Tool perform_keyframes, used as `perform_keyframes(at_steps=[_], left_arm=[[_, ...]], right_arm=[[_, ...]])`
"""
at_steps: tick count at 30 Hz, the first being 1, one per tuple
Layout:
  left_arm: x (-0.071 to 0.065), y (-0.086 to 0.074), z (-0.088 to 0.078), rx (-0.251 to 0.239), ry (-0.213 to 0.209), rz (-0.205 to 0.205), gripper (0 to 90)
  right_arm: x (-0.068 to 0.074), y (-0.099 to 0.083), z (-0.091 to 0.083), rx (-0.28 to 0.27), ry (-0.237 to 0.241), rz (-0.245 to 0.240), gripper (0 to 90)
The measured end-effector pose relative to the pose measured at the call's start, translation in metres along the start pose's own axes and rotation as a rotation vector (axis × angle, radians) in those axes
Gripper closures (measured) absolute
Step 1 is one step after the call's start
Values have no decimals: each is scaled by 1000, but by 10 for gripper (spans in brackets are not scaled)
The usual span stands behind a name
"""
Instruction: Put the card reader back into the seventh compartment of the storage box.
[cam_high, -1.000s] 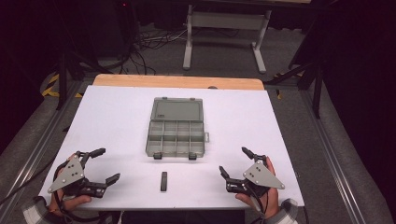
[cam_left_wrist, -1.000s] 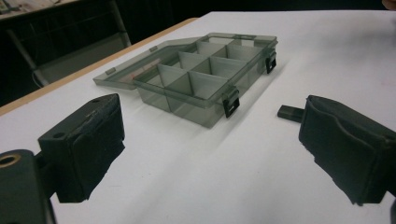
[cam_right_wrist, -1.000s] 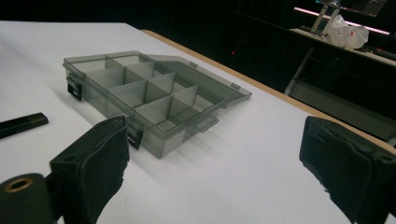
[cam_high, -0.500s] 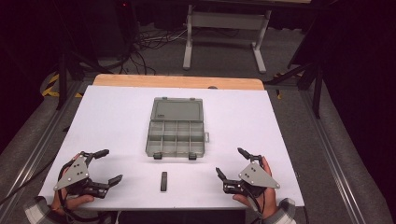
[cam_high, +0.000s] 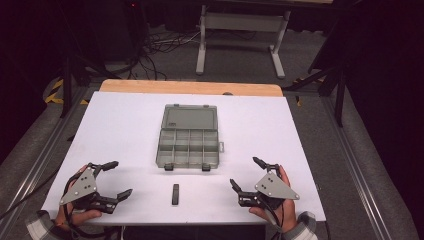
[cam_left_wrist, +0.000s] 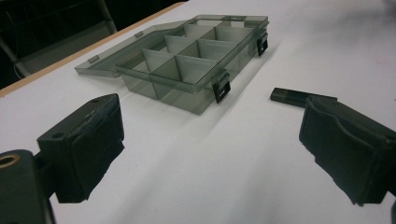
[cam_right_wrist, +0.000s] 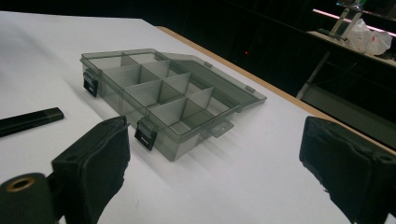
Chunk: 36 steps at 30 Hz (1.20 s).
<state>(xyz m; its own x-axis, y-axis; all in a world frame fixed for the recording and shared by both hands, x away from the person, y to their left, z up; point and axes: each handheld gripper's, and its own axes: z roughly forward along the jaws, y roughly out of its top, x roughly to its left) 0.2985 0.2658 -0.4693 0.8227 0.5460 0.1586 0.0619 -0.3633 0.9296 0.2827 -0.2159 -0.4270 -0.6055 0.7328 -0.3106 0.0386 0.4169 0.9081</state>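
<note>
High view: a white counter (cam_high: 125, 130) with a bare wooden strip along its far edge carries a grey translucent compartment box (cam_high: 189, 138) at its centre. The box lies open, its lid folded flat toward the far edge and its divided tray toward the person. Two black latches hang on the tray's near wall. A small black bar (cam_high: 175, 194) lies on the counter just in front of the box, between the two claws and apart from both.

The left claw (cam_high: 114, 179) rests at the near left corner of the counter, held by a hand (cam_high: 75, 215) in a plaid sleeve; its jaws stand wide apart with nothing between them. The right claw (cam_high: 246, 175) rests at the near right, held by the other hand (cam_high: 280, 212), jaws likewise spread and empty. Each claw bears a grey three-cornered plate on top.

Left gripper view: the two padded black jaws of the left claw (cam_left_wrist: 210, 140) rise from the bottom corners, well separated, over bare counter. Beyond them lie the compartment box (cam_left_wrist: 187, 65), its cells showing no contents, and the black bar (cam_left_wrist: 292, 96), partly hidden behind the jaw on that view's right.

Right gripper view: the right claw (cam_right_wrist: 215, 154) shows its jaws wide apart. The compartment box (cam_right_wrist: 159, 93) lies ahead, lid flat on the far side, and the black bar (cam_right_wrist: 30, 120) lies at that view's left edge.
</note>
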Motion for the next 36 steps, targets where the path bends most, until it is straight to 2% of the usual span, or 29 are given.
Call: perform_keyframes(at_steps=[12,13,21,26,33,36], left_arm=[[0,-1,3,9,-10,-4,73],[0,-1,4,13,-11,-3,73],[0,-2,6,17,-15,-4,74],[-1,-1,7,22,-17,2,74],[0,-2,5,21,-20,2,73],[-1,-2,5,21,-19,4,74]], right_arm=[[2,12,17,14,47,-37,90],[4,14,22,17,70,-44,90],[10,18,36,23,126,-62,90],[17,23,48,35,180,-70,89],[28,27,60,75,275,-84,99],[32,28,63,89,295,-92,97]])
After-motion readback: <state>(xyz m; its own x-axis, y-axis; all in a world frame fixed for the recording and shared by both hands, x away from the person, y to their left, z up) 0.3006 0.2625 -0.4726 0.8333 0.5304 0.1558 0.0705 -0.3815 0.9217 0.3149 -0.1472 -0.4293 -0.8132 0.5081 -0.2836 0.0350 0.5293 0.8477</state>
